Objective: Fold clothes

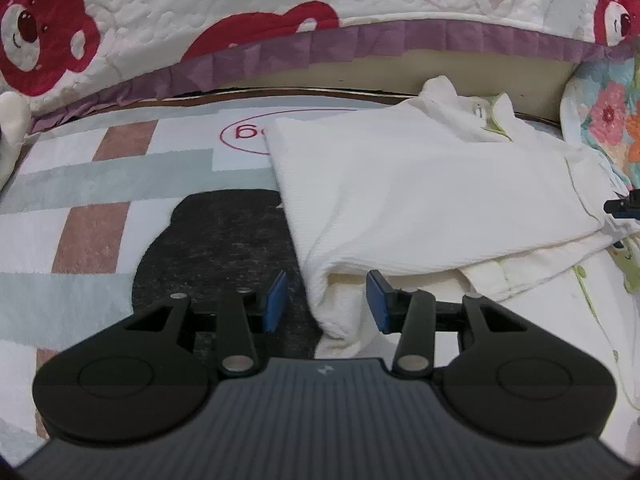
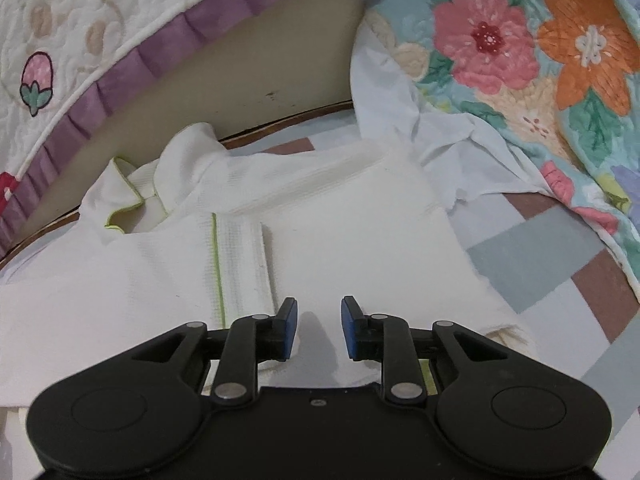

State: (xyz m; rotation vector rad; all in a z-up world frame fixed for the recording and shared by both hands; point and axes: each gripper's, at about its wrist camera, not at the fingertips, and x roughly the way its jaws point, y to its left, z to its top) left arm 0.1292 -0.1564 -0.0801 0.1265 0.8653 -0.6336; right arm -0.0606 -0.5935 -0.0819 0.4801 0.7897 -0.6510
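White garment (image 1: 432,200): waffle-textured, green-piped collar, partly folded, lying on a patchwork mat (image 1: 80,184) of grey, white and brown blocks, beside a quilted bear-print cover (image 1: 120,12) with purple trim. Floral quilt (image 2: 520,60) to the right.
Left claw (image 1: 326,306): blue pads wide apart, straddling the garment's near folded corner, gripping nothing.
Right claw (image 2: 319,328): pads parted, low over the garment's front panel near the green-edged placket, holding nothing.
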